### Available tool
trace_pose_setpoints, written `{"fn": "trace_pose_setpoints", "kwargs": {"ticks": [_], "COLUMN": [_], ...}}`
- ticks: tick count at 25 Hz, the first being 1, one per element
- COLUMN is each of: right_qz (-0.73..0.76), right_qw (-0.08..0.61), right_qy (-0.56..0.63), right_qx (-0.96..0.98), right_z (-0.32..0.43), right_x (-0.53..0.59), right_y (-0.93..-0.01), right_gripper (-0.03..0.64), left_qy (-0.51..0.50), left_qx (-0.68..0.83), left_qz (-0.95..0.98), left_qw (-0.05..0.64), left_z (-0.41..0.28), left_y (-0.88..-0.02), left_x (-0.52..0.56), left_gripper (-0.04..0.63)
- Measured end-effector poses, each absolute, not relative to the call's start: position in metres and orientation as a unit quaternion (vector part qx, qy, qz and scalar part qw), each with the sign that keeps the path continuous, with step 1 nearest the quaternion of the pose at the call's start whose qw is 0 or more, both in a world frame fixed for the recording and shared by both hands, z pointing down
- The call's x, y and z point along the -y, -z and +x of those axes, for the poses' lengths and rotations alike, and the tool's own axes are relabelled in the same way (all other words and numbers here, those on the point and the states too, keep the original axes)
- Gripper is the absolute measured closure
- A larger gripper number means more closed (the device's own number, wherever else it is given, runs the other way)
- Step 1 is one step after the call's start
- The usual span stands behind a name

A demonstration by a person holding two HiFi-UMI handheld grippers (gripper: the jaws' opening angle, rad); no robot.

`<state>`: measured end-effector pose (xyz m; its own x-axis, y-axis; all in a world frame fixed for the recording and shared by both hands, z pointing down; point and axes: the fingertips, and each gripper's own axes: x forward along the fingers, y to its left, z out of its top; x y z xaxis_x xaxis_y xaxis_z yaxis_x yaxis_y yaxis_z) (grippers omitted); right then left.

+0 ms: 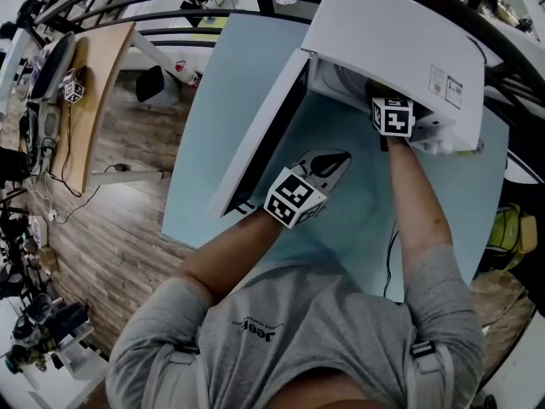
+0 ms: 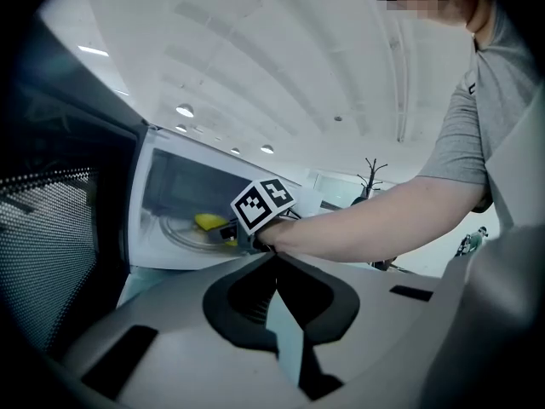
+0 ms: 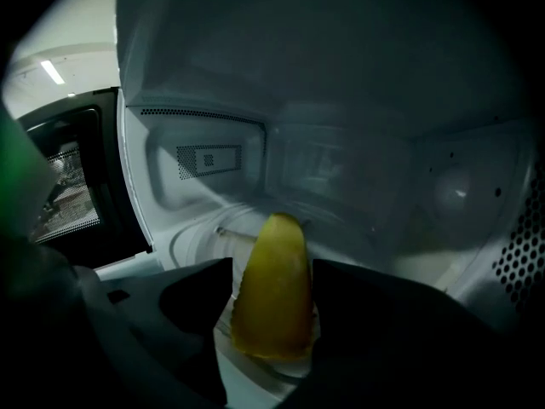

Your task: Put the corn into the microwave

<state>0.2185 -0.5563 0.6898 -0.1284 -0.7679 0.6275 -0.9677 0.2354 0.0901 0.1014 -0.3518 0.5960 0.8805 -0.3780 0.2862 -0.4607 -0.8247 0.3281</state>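
- Ahead of right gripper (image 3: pixel 271 267), microwave (image 1: pixel 400 32) cavity open beyond corn (image 3: pixel 272 309); walls close either side.
- Door (image 1: pixel 262 139) stands open just left of left gripper (image 2: pixel 274 262).

Yellow corn (image 3: pixel 272 288), white microwave (image 1: pixel 392 32), pale blue table (image 1: pixel 358 220), black-and-white square-patterned marker cube (image 1: pixel 295 198), grey shirt (image 1: pixel 324 331), brown wood-grain floor (image 1: pixel 128 228)

corn (image 3: pixel 271 288) base hidden, microwave (image 1: pixel 400 49) interior unseen overhead
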Motion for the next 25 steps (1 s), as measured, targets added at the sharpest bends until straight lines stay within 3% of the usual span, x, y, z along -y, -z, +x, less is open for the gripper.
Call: {"fn": "trace_pose_setpoints", "kwargs": {"ticks": [25], "right_qz": [0.626], "right_qw": [0.261], "right_qy": [-0.171], "right_qx": [0.714], "right_z": [0.203], "right_x": [0.466], "right_y": [-0.635], "right_gripper": [0.322], "left_qy": [-0.076], "left_qx": [0.18], "left_qz": [0.969], "left_qw": [0.152], "left_z": [0.069], "left_y": [-0.523], "left_x": [0.312], "left_gripper": [0.577]}}
